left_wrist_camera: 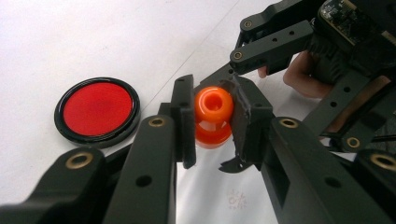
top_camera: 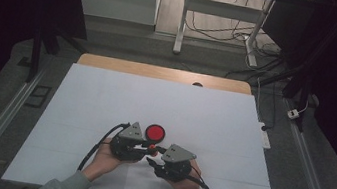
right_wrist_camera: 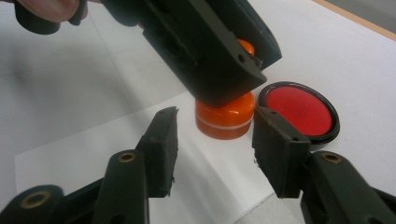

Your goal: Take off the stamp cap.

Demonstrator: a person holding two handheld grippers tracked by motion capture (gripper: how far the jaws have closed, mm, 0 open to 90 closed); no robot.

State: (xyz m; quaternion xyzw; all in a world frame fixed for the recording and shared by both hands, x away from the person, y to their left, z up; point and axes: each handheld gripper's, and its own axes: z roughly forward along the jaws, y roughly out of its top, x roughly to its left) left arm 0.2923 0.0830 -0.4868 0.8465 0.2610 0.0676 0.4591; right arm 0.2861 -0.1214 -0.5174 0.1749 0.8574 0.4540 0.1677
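Note:
An orange stamp with a round knob and a wider base stands upright on a white sheet of paper. My left gripper is shut on its knob, one jaw on either side; it also reaches in from above as the left gripper in the right gripper view. My right gripper is open, with its jaws level with the stamp's base, a little short of it and not touching. A round red ink pad in a black case lies open just beyond the stamp.
A white cover spreads over the table, whose wooden far edge shows. A faint printed mark is on the paper near the stamp. Desk legs and cables stand on the floor beyond.

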